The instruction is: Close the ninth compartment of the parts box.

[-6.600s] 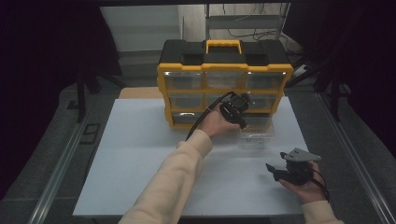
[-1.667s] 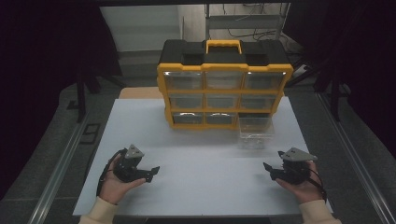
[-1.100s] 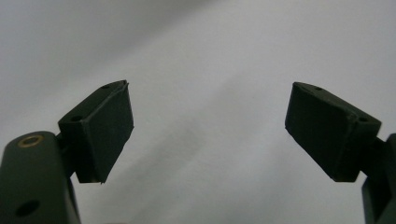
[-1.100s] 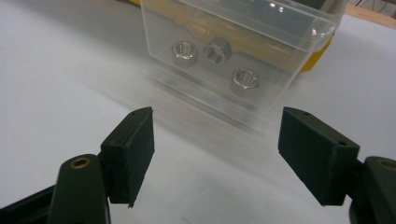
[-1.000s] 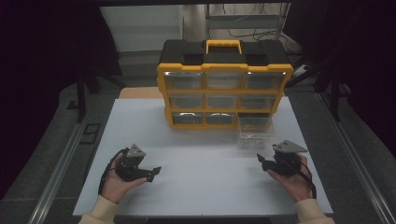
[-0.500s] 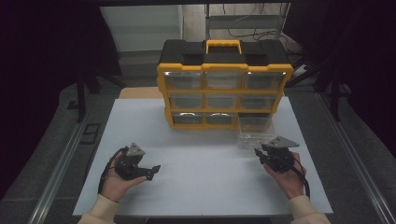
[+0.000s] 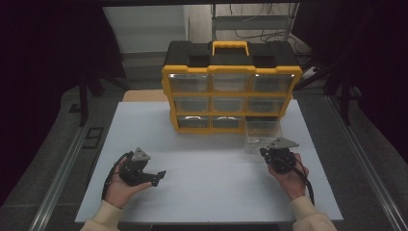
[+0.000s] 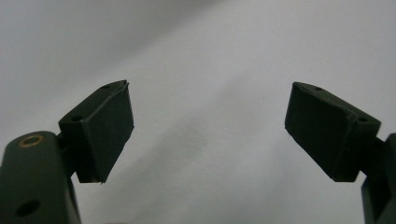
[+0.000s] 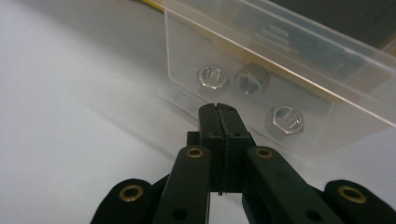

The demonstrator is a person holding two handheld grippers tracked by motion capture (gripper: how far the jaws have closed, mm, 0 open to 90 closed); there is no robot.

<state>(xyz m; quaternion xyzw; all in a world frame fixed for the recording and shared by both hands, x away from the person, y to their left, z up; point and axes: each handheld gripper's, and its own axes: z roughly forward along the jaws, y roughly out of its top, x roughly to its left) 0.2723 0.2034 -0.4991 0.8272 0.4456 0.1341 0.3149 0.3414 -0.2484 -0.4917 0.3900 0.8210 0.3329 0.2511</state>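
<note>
Apparently meaning to push the clear drawer (image 9: 280,60) back into the yellow organizer (image 7: 231,96), the right tool (image 9: 218,109), jaws just pinched together empty, noses against it; the left tool (image 8: 208,130) rests wide open, well away.

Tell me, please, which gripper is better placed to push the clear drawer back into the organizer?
Right. The right gripper, jaws just closed on nothing, sits against the clear drawer front; the left gripper rests open far across the table.
</note>
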